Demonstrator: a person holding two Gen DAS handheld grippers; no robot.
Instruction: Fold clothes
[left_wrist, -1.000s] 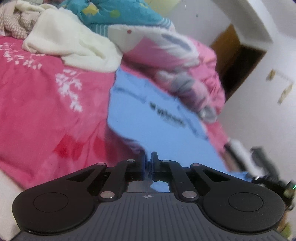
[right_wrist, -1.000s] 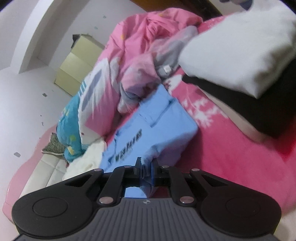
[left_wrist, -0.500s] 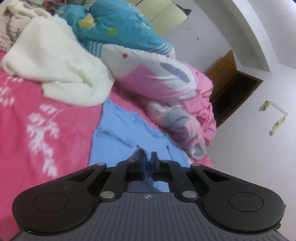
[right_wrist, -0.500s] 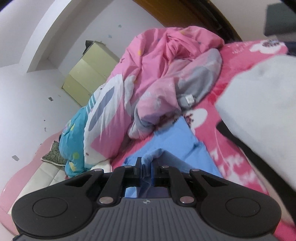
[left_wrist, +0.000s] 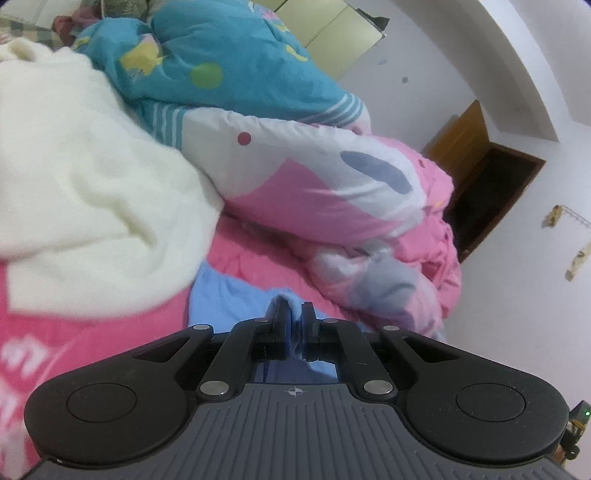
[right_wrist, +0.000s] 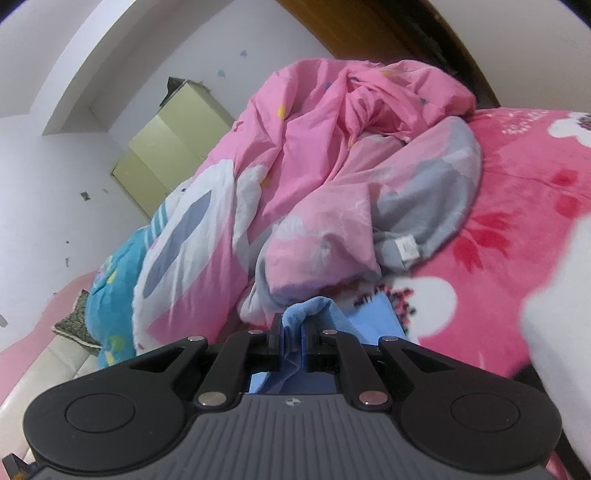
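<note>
Blue garment (left_wrist: 221, 299) pinched by both clamped grippers, left (left_wrist: 294, 314) and right (right_wrist: 291, 325).

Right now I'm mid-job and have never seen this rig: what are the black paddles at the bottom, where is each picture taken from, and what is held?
Each picture comes from a camera on a hand-held gripper, looking forward along its two fingers; the black paddles are that gripper's own body. A person carries one in each hand. In the left view, the left gripper is shut on a fold of the blue garment, which lies on the pink bedspread beside a cream blanket. In the right view, the right gripper is shut on another bunch of the same garment. A crumpled pink quilt lies ahead.
</note>
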